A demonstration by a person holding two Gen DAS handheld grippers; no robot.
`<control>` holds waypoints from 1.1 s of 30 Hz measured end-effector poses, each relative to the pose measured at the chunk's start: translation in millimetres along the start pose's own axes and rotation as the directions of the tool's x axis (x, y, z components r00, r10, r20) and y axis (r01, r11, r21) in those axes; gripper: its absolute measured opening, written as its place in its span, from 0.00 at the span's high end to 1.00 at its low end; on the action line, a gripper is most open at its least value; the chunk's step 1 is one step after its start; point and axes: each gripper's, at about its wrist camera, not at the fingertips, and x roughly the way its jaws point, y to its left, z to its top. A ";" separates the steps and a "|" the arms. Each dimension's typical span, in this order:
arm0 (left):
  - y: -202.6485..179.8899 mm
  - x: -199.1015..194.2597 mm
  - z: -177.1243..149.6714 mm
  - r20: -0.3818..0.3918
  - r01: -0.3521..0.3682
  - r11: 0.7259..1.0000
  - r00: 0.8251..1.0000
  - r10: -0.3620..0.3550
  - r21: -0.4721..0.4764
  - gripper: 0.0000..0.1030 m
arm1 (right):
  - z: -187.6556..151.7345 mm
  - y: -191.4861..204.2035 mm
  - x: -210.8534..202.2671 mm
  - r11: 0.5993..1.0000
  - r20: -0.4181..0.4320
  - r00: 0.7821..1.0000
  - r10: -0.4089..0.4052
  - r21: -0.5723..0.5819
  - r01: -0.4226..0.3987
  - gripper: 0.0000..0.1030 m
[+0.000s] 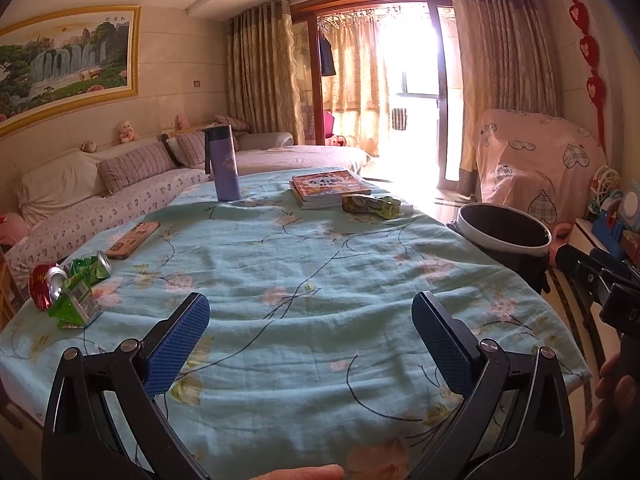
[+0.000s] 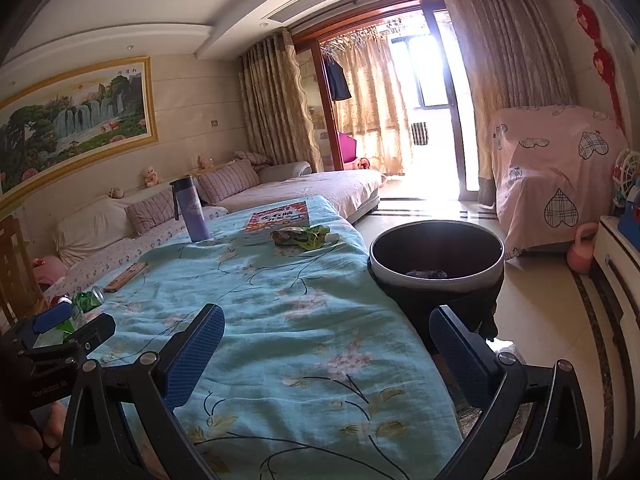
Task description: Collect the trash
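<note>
Looking along the left claw (image 1: 310, 328), its jaws stand wide and empty above a tabletop (image 1: 320, 280) covered with light blue flowered cloth. Crushed cans and green wrappers (image 1: 70, 288) lie at the left edge; another crumpled green wrapper (image 1: 370, 205) lies beside the books (image 1: 326, 189). A purple flask (image 1: 224, 164) stands upright.

From the right wrist, the right claw (image 2: 326, 354) is wide too, holding nothing. The trash bin (image 2: 436, 260) stands on the floor, touching the tabletop's right edge, near a sofa (image 2: 280, 192).

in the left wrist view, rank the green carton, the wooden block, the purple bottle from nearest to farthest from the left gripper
From the left gripper:
1. Green carton, near left.
2. Wooden block, left, mid-table.
3. Purple bottle, far edge, upright.
</note>
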 end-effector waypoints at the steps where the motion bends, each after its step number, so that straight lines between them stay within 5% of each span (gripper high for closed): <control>1: 0.1 -0.8 0.1 0.002 0.000 1.000 1.000 0.000 -0.001 0.00 | -0.2 0.2 -0.5 1.000 0.000 1.000 0.001 0.000 -0.001 0.00; 33: 6.9 -3.3 -1.5 -0.001 0.022 0.999 1.000 -0.022 -0.025 0.00 | 3.3 10.4 -7.6 1.000 0.024 1.000 0.012 -0.025 -0.012 0.00</control>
